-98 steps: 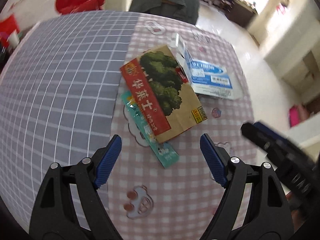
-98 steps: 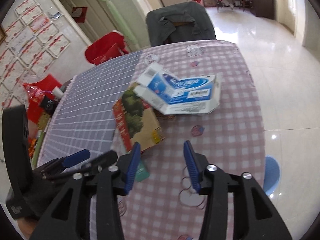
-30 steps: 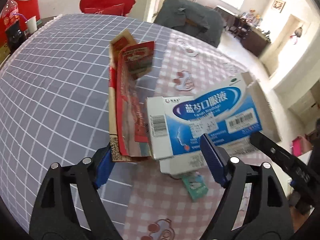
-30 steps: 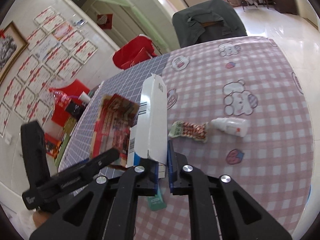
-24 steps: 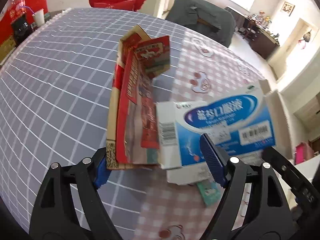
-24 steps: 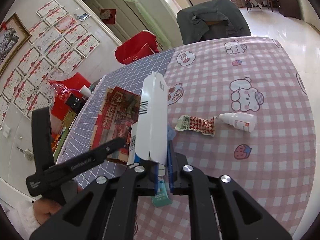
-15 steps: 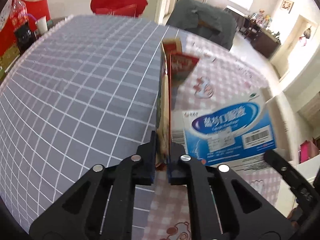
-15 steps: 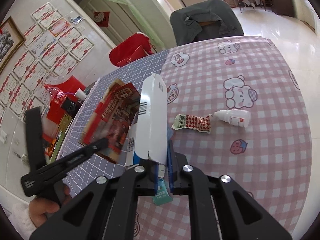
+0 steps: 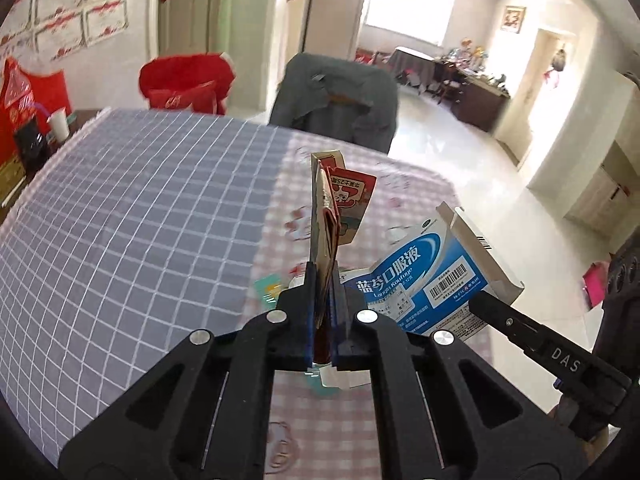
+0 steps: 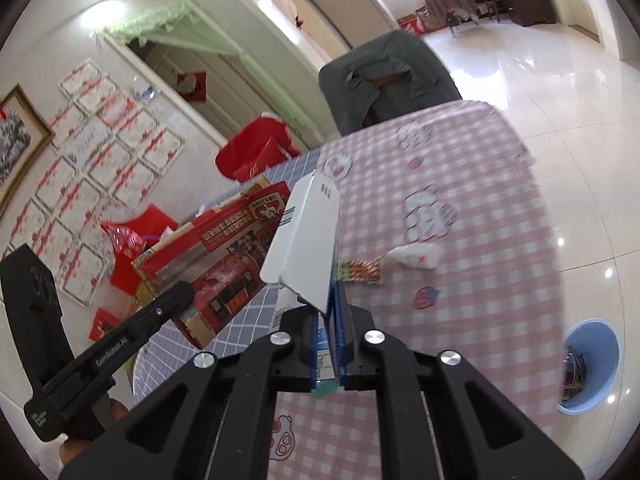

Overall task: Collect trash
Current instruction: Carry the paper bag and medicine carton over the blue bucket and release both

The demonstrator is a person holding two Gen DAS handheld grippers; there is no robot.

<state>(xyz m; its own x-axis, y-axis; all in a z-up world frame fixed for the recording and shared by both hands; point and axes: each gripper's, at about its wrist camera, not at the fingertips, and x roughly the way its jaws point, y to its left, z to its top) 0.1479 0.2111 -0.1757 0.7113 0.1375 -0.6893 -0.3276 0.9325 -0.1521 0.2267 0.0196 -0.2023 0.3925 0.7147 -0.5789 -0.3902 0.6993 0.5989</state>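
Observation:
My left gripper (image 9: 323, 280) is shut on a flattened red and brown carton (image 9: 326, 216), held edge-on above the table; its red face shows in the right wrist view (image 10: 224, 256). My right gripper (image 10: 326, 316) is shut on a flattened blue and white medicine box (image 10: 304, 236), also lifted; its printed face shows in the left wrist view (image 9: 420, 280). On the pink checked cloth lie a red checked wrapper (image 10: 358, 271), a small white bottle (image 10: 414, 257) and a green packet (image 9: 269, 290).
A blue waste bin (image 10: 588, 368) with trash in it stands on the floor to the right of the table. A chair with a grey jacket (image 9: 336, 100) is at the far side. A red bag (image 9: 186, 84) sits at the back left.
Both grippers have risen further with their flattened boxes. The left gripper, open around the red carton a second ago, has shut on it and turned it edge-on.

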